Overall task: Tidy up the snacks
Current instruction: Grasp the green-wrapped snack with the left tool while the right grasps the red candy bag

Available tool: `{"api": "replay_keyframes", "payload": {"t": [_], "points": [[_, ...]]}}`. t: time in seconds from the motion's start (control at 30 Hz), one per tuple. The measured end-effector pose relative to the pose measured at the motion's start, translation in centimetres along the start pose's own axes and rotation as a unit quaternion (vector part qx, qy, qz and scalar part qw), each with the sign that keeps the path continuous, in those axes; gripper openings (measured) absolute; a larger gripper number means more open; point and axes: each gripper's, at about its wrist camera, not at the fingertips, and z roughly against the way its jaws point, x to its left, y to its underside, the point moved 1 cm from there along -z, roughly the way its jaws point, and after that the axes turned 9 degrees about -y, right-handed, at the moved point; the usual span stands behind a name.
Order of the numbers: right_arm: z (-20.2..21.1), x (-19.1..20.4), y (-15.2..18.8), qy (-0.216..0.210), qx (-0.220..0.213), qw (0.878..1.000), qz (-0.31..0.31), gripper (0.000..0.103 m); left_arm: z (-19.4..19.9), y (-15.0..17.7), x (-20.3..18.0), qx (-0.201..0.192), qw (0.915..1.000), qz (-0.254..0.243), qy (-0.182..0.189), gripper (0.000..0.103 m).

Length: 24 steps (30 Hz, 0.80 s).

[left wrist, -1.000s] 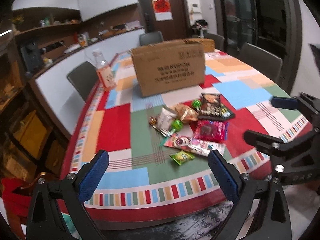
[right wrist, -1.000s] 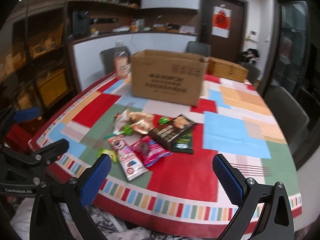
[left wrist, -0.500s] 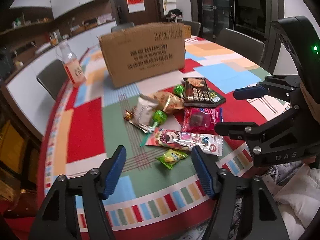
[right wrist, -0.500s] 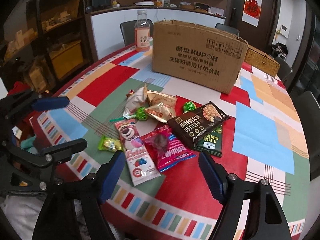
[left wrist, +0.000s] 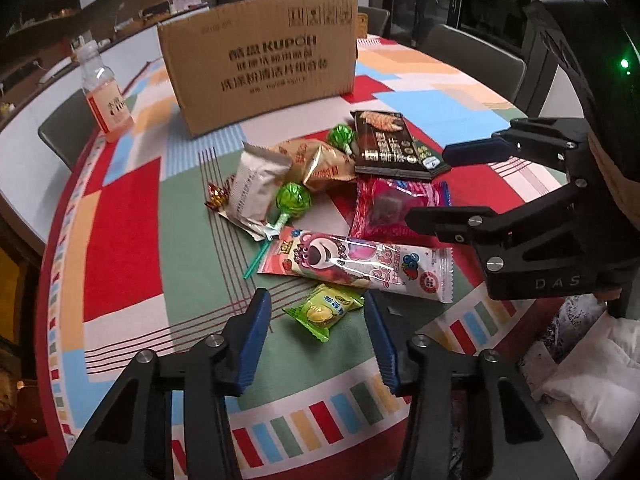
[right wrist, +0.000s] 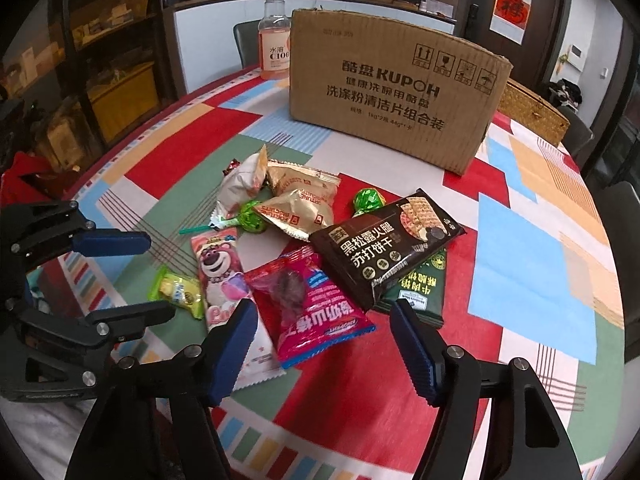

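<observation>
**Snack pile loose on desk, both grippers closing over it**

Cardboard box [right wrist: 394, 96] stands at back of desk [right wrist: 532, 248], printed side facing; its inside not visible, contents cannot tell. Wicker basket [right wrist: 532, 110] behind box on the right, lid down. Drink bottle [right wrist: 274, 46] upright left of box, orange-pink liquid.

Snacks all lie outside any container, clustered mid-desk on a patchwork tablecloth. Black cracker pack [right wrist: 386, 248] overlaps a dark green packet [right wrist: 420, 292]. Red-pink jelly bag [right wrist: 316, 304] just beside it, touching the long pink bear-print pack [right wrist: 220, 272]. Small green-yellow candy [left wrist: 324, 310] at the near edge of the pile. Two gold biscuit packs [right wrist: 298, 200], a white pouch [left wrist: 256, 190], green foil lollipops [left wrist: 294, 200] and a small gold-red candy [left wrist: 218, 196] farther back.

Left gripper [left wrist: 318, 338]: jaws closing, green-yellow candy between them, pads not yet pressing. Right gripper [right wrist: 324, 350]: jaws closing, astride the red-pink jelly bag's near end, no contact visible.
</observation>
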Motion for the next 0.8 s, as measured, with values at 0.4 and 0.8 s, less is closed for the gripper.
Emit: {"api": "replay_keyframes", "payload": {"t": [0.4, 0.8], "points": [[-2.0, -0.5, 0.0, -0.028, 0.019, 0.999, 0.002, 0.056, -1.7, 0.0, -0.5, 0.026, 0.9993, -0.001, 0.025, 0.035], [-3.7, 0.0, -0.3, -0.054, 0.03, 0.998, 0.002, 0.051, -2.1, 0.1, -0.4, 0.025, 0.9992, 0.007, 0.032, 0.031]]}}
